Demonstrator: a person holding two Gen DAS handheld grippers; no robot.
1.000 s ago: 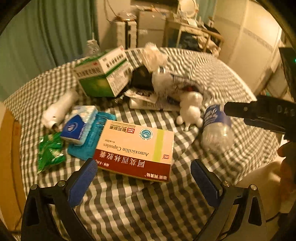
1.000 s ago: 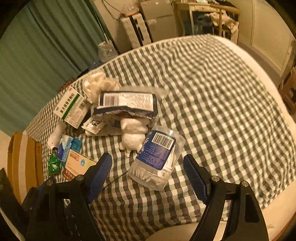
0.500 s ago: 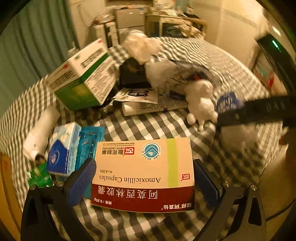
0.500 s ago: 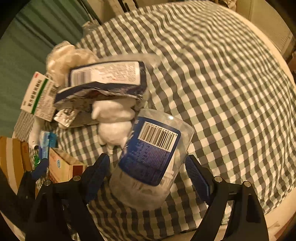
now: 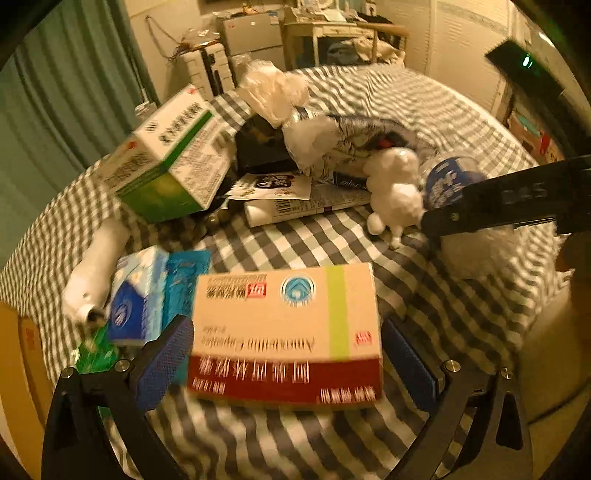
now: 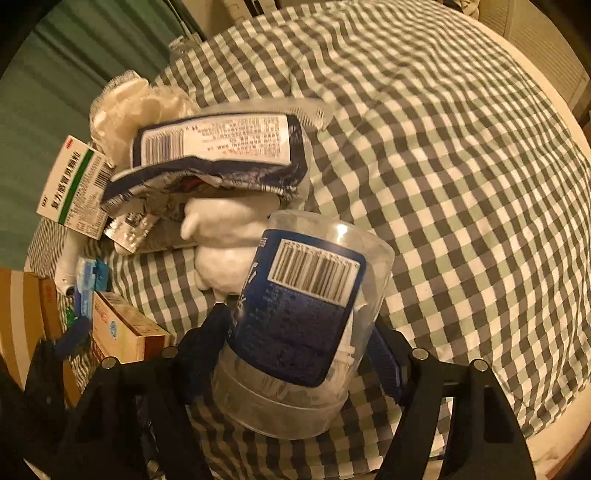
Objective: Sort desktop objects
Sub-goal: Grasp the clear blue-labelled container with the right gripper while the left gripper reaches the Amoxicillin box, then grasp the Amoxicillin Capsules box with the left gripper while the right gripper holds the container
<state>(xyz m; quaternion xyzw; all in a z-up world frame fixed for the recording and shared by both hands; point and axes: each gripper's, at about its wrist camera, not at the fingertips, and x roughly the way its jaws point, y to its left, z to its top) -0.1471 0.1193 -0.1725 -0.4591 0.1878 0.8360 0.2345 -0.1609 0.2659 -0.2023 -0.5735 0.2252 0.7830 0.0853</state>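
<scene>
Gingham cloth (image 6: pixel 461 177) in grey, green and white covers the desk, with green curtains (image 5: pixel 44 122) and stacked cabinets (image 5: pixel 251 33) in the room behind. At the near edge, the left gripper (image 5: pixel 286 356) is spread wide, its blue pads either side of the blurred amoxicillin box (image 5: pixel 286 328); whether they touch it I cannot tell. Only the right wrist view shows the right gripper (image 6: pixel 299 339) clenched on the clear tub (image 6: pixel 306 332) with the blue barcode label, tilted above the cloth. Left of the amoxicillin box lie a blue tissue pack (image 5: pixel 135 299), a white bottle (image 5: pixel 94 266) and a green sachet (image 5: pixel 94 354). Farther in, a white figurine (image 5: pixel 395 192) stands just beside the tub, in front of a crumpled snack bag (image 6: pixel 218 158). A green-and-white medicine box (image 5: pixel 173 158) leans near the far left edge.
</scene>
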